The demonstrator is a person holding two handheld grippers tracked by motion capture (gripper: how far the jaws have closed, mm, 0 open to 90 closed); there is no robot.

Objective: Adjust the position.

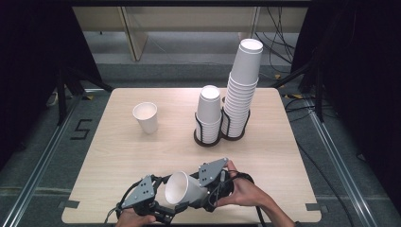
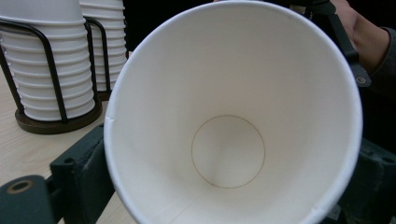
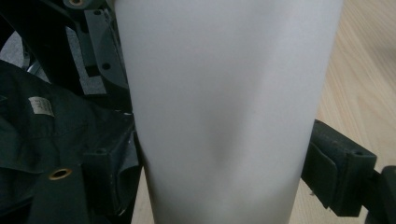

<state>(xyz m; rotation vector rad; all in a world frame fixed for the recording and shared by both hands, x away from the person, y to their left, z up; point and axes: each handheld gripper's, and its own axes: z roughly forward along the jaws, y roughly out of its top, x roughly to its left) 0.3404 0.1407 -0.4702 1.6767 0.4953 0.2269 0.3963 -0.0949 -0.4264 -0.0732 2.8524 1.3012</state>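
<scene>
A white paper cup lies tipped on its side between my two grippers, just above the front edge of the wooden table. My right gripper is shut on the cup's wall, which is slightly dented between its jaws. The cup's open mouth faces my left gripper. That gripper's jaws stand on either side of the cup just behind its rim. The rim hides whether the pads press on it. A hand holds each gripper.
One white cup stands upright at the left middle of the table. Behind the centre, two black wire holders carry a short stack of cups and a tall stack. Dark curtains flank the table.
</scene>
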